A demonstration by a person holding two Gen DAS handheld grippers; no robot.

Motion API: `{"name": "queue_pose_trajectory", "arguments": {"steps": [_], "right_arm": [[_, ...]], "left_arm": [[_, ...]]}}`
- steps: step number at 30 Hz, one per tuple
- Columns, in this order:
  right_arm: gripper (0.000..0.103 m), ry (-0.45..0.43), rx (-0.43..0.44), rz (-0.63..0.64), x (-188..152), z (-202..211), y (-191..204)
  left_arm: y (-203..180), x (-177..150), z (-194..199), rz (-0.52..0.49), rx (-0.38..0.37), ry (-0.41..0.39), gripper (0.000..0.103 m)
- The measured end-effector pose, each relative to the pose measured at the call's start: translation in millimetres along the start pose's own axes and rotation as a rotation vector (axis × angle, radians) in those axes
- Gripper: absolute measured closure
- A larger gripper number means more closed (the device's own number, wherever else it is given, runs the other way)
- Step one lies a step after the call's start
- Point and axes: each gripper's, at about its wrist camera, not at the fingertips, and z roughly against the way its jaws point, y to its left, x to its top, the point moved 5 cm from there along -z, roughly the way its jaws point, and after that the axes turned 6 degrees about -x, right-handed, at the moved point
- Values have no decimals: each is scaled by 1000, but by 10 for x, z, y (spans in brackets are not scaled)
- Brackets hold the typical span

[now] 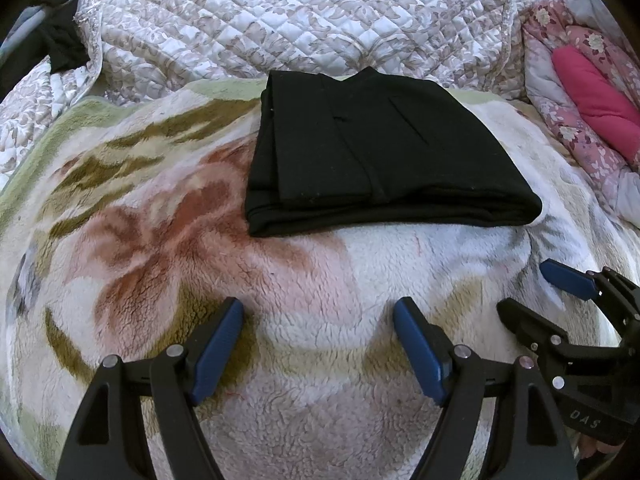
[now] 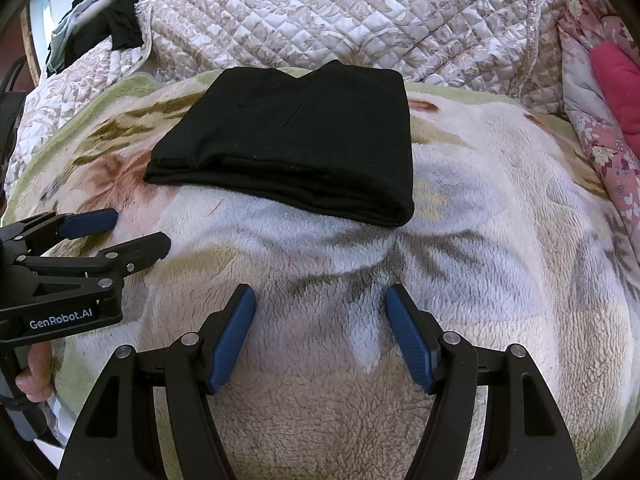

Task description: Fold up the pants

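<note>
Nearest the cameras, the left gripper (image 1: 318, 312) and the right gripper (image 2: 320, 300) hang side by side over the fleece blanket (image 1: 304, 288) on the bed, both tilted steeply downward, jaws spread wide with nothing between them; a bit of the person's hand (image 2: 34, 376) shows under the left handle. Just beyond them the black pants (image 1: 376, 152) lie as a compact folded stack, its thick folded edge facing the grippers and its layers stepped along the left side. By the look of it the folding is done or nearly so. The risk from here is a careless return: a blue pad snagging the near edge would drag the top layer and fan the stack open, and the soft plush beneath gives little support. Farther back lie a quilted cover (image 1: 288, 12) and a pink floral quilt (image 1: 576, 92).
</note>
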Motion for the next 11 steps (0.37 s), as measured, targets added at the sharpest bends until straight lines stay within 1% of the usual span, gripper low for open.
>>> {"name": "queue_pose_trajectory", "arguments": {"steps": [11], "right_arm": [[35,-4,1,1,-5,-1,4]], "left_arm": [[-6,-8,23,-11,-2,-24,22]]}}
